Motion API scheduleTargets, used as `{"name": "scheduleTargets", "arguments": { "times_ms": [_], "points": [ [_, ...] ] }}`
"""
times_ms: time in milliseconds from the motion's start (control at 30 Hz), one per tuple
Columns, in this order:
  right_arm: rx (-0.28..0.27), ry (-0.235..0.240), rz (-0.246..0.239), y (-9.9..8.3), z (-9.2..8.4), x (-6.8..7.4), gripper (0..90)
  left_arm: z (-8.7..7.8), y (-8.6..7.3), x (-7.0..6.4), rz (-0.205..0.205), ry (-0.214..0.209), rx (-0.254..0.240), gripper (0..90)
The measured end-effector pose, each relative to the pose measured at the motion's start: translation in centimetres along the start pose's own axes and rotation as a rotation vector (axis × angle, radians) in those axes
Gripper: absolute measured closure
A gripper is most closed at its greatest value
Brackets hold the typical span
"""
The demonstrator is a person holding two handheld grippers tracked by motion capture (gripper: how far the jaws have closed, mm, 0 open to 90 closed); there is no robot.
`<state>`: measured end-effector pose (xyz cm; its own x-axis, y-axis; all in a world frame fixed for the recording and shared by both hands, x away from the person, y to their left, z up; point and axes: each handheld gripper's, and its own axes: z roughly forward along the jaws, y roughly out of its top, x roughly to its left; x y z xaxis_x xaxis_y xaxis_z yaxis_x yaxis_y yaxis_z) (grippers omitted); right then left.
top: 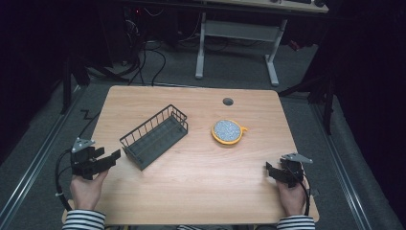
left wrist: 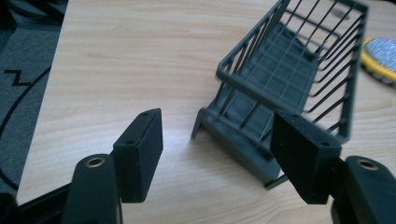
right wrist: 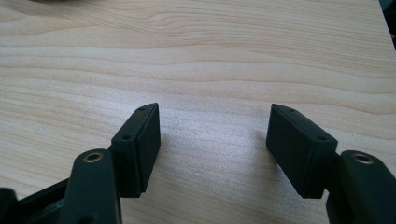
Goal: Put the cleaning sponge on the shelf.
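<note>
The dark grey wire basket with a solid floor [top: 154, 136] lies diagonally on the left half of the light wooden table [top: 201, 177], its near short end turned toward the left gripper [top: 111, 158]. That slant suits an approach from the near-left corner: in the left gripper view the basket [left wrist: 285, 79] sits straight ahead, its near corner just beyond the right-hand pad, and nothing lies between the jaws. They are spread wide and released, gripping nothing, and judging by the aim this hand is the one preparing to take the basket's rim.

Well apart to the right of the basket rests a round yellow-rimmed scrubber with a speckled grey face [top: 227, 131], its small tab pointing right. It is probably the thing meant for the basket, though that is a guess.

The right gripper [top: 275, 171] rests low at the near-right corner, close to the table's right edge, jaws likewise parted and empty over bare wood [right wrist: 210, 70].

Open room is generous: the table's middle and near strip are free, so either hand can sweep inward. The left gripper hovers right at the left edge, so a pull toward it would bring the basket near the drop. A small dark cable hole [top: 228, 101] sits at the far side.
</note>
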<state>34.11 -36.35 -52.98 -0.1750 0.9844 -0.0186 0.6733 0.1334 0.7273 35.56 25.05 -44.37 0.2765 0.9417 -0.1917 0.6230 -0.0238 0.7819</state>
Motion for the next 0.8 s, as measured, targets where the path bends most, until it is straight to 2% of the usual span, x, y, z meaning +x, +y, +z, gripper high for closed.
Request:
{"name": "scheduleTargets", "arguments": {
  "times_ms": [133,200,233,333,400,633,800],
  "points": [
    [0.001,0.001,0.0,0.0,0.0,0.0,35.5,0.2,1.1,-0.3,0.014,-0.001,0.003,37.3],
    [0.001,0.001,0.0,0.0,0.0,0.0,35.5,0.7,2.3,-0.6,0.034,0.011,0.023,38.2],
    [0.001,0.001,0.0,0.0,0.0,0.0,35.5,0.7,2.3,-0.6,0.034,0.011,0.023,38.5],
    [0.001,0.002,-0.001,0.0,0.0,0.0,35.5,1.5,3.2,-0.8,0.045,0.019,0.047,39.9],
    [0.0,0.002,-0.003,0.0,0.0,0.0,35.5,2.5,3.8,-0.9,0.047,0.028,0.079,41.0],
    [0.001,0.003,-0.002,0.0,0.0,0.0,35.4,4.7,4.4,-1.3,0.061,0.061,0.145,45.9],
    [-0.001,0.004,-0.009,0.0,0.0,0.0,35.3,5.8,4.4,-1.2,0.059,0.068,0.168,50.1]
  ]
}}
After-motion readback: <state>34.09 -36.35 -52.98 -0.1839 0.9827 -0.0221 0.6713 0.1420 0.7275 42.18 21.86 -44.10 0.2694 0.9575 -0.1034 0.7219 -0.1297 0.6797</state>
